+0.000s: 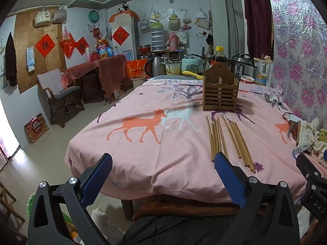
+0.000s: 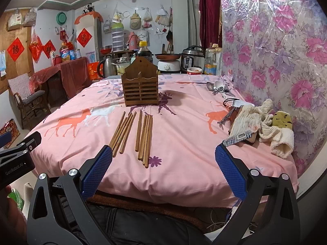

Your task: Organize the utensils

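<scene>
Several wooden chopsticks lie in two loose bunches on the pink tablecloth, seen also as chopsticks in the left wrist view. Behind them stands a slatted wooden utensil holder, the same holder in the left view. Spoons rest at the far right, spoons by the wall. My left gripper is open at the table's near edge, left of the chopsticks. My right gripper is open too, just in front of the chopsticks. Both hold nothing.
Cloths and rags are piled at the table's right side against the floral wall. A kettle, rice cookers and bottles crowd the far end. A chair stands on the floor to the left.
</scene>
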Demonstrator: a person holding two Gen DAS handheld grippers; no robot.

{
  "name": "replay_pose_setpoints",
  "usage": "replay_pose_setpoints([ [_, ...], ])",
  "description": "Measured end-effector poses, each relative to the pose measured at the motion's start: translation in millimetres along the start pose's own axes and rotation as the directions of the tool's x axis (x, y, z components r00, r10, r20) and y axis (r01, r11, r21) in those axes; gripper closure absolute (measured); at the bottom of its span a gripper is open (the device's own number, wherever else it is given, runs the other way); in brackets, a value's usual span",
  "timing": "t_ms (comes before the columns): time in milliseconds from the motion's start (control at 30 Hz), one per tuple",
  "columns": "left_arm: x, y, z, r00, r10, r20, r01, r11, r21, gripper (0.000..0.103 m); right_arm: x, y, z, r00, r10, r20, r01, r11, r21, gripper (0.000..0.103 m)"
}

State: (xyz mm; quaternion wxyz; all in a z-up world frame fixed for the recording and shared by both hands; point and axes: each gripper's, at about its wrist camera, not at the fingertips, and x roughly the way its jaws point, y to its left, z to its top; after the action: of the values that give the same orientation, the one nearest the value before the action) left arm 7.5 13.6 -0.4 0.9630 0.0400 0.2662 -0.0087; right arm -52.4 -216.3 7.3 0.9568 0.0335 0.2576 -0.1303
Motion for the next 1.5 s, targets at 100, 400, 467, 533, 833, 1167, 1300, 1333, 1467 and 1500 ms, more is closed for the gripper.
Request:
replay_pose_setpoints([
  [100, 0.0, 0.1, 0.0, 1.000, 0.001, 0.000, -0.001, 1.000, -0.001, 0.005, 0.0, -0.4, 0.4, 1.000, 0.000, 0.000, 0.000, 1.000, 0.001, 0.006],
  [400, -0.1, -0.2, 0.2, 1.000, 0.001, 0.000, -0.001, 1.000, -0.001, 0.005, 0.2, -0.8, 0.8, 1.000, 0.001, -0.002, -0.001, 1.000, 0.002, 0.006],
  [467, -0.1, -0.3, 0.3, 1.000, 0.000, -0.001, 0.000, 1.000, -0.001, 0.005, -0.2, -0.1, 0.2, 1.000, 0.001, -0.002, -0.001, 1.000, 0.003, 0.006],
  [533, 0.0, -0.2, 0.3, 1.000, 0.001, -0.001, -0.001, 1.000, -0.001, 0.005, 0.3, -1.2, 1.2, 1.000, 0.001, -0.002, -0.001, 1.000, 0.003, 0.006],
  [833, -0.2, -0.3, 0.6, 1.000, 0.001, -0.001, -0.001, 1.000, -0.001, 0.005, 0.3, 0.0, 0.0, 1.000, 0.001, -0.003, -0.001, 1.000, 0.006, 0.006],
  [1167, -0.5, -0.9, 0.2, 1.000, 0.001, -0.002, -0.001, 1.000, -0.001, 0.005, 0.8, -2.3, 2.1, 1.000, 0.002, -0.003, -0.002, 1.000, 0.007, 0.006],
  [1300, -0.4, -0.9, 0.6, 1.000, 0.001, -0.002, -0.001, 1.000, -0.001, 0.005, 0.9, -2.5, 2.3, 1.000, 0.002, -0.003, -0.002, 1.000, 0.008, 0.006],
  [1333, -0.3, -1.1, 0.4, 1.000, 0.000, -0.002, 0.000, 1.000, 0.000, 0.005, 0.9, -2.6, 2.4, 1.000, 0.002, -0.004, -0.002, 1.000, 0.008, 0.006],
  [1467, -0.3, -0.7, 1.0, 1.000, 0.001, -0.003, -0.001, 1.000, -0.002, 0.005, 0.9, -1.9, 1.7, 1.000, 0.002, -0.004, -0.002, 1.000, 0.008, 0.006],
  [1500, -0.3, -0.6, 1.2, 1.000, 0.001, -0.003, -0.001, 1.000, -0.002, 0.005, 1.0, -2.1, 1.8, 1.000, 0.003, -0.005, -0.003, 1.000, 0.008, 0.006],
])
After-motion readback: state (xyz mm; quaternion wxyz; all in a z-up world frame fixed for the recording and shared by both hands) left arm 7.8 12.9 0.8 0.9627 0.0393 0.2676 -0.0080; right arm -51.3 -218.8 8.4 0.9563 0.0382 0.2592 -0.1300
